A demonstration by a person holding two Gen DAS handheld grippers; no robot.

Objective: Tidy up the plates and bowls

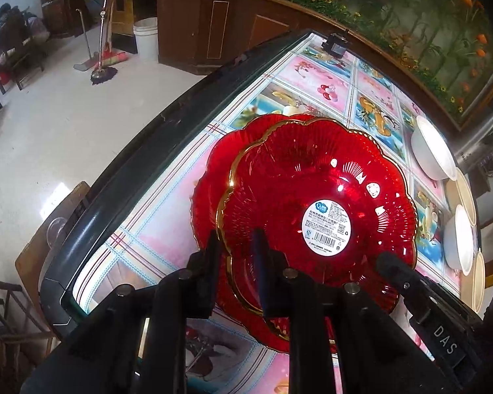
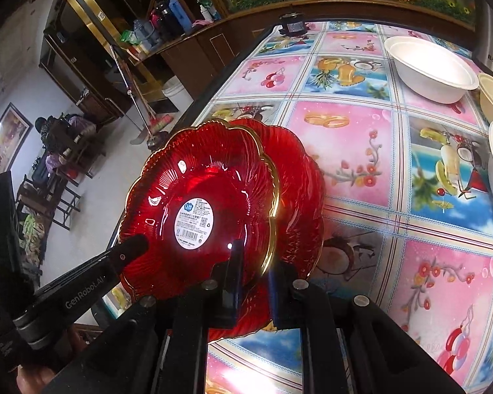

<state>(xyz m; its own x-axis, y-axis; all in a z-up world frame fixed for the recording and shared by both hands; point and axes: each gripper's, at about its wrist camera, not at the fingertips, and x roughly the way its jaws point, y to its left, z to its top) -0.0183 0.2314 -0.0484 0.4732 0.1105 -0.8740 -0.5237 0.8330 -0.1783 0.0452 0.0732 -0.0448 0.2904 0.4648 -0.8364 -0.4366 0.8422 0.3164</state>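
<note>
Red glass plate point(image 1: 318, 197), gold-rimmed, held above a second red plate point(image 1: 210, 170) on the bench point(image 1: 180, 177); left claw point(image 1: 236, 256) and right claw point(image 2: 254, 282) each clamp its near rim. Stacking step, by my read. Next: lower level, centre it, then let go.

My left gripper point(image 1: 238, 256) and right gripper point(image 2: 254, 272) each pinch the gold rim of the upper red plate point(image 1: 315, 197) from opposite sides, fingers closed across its edge, both reaching forward and holding it tilted above the plate beneath.
</note>
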